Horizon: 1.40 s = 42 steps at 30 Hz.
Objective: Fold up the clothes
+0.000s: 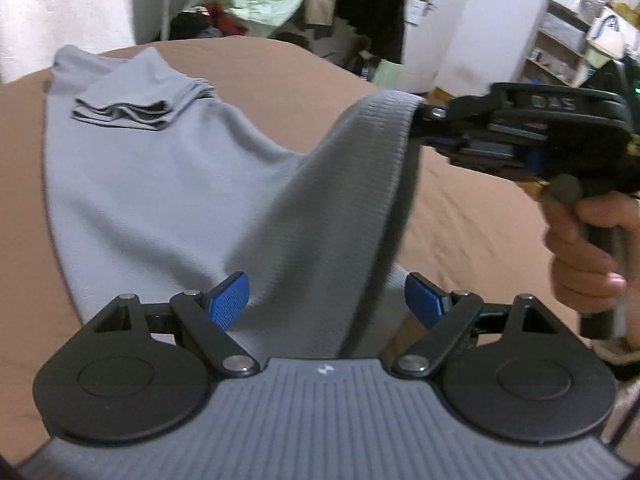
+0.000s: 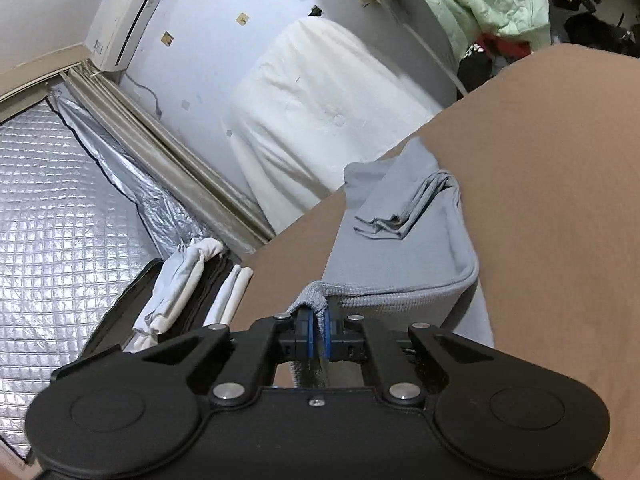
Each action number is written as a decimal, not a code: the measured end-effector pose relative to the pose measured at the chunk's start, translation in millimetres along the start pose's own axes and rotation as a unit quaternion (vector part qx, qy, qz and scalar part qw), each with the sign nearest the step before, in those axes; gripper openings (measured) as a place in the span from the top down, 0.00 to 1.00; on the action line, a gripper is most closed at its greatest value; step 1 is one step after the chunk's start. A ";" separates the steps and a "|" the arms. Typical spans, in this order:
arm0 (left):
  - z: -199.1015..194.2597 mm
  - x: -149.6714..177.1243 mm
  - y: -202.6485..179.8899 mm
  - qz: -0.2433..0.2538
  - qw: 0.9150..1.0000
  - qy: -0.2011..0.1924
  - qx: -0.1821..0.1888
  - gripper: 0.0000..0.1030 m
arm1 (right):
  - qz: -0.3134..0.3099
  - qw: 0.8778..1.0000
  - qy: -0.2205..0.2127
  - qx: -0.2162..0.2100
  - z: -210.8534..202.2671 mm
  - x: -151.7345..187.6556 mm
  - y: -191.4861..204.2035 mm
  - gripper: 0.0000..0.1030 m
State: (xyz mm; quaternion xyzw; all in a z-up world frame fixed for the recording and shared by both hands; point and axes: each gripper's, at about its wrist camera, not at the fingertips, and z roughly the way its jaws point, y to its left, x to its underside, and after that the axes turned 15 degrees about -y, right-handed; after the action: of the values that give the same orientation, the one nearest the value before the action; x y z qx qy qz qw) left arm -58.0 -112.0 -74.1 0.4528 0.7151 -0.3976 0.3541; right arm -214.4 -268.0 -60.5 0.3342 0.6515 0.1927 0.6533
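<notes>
Right wrist view: the right gripper (image 2: 316, 330) is clamped tight on the ribbed hem (image 2: 310, 296) of a grey knit sweater (image 2: 400, 240), the blue pads nearly meeting with only the thin fabric pinched between them. From that pinch the hem runs off to the right in a soft curve, and the body of the garment trails away across the brown bed (image 2: 540, 200), where a sleeve (image 2: 404, 208) lies folded over its far part.

In the left wrist view the same corner hangs lifted from the right gripper (image 1: 418, 120), held by a hand (image 1: 580, 256) on its handle, and the cloth droops in a slack ridge down toward the left gripper (image 1: 326, 300). That gripper stands wide open; a fold of the sweater sits between its blue fingers (image 1: 230, 300), but the pads do not press on it, so it holds nothing.

Judging by the sag, the sweater is light, limp and stretchy, with no stiffness to hold a shape. It should not slip from ribbed pads, yet a single held corner lets the rest swing and bunch. The thicker hem band looks like the firmest place to take hold, and a second grip on the other hem corner would probably keep the edge straight for a fold.
</notes>
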 end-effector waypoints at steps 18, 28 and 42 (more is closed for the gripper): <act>-1.2 27.8 -6.5 0.033 0.978 0.070 -0.194 0.95 | -0.052 0.998 -0.007 0.040 -21.6 9.9 2.9 0.93; 0.0 34.4 9.0 0.022 0.978 0.094 -0.183 0.91 | -0.041 0.995 0.025 0.083 -48.6 33.0 -30.7 0.93; -19.3 43.7 6.9 0.035 0.974 0.130 -0.180 0.92 | -0.086 0.991 0.058 0.080 -56.5 52.5 -38.4 0.94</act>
State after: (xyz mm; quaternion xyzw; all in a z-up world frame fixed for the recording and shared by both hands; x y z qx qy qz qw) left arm -69.2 -77.0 -105.3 0.4546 0.7984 -0.1875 0.3475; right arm -272.8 -248.4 -120.7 0.3161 0.7278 0.1019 0.6000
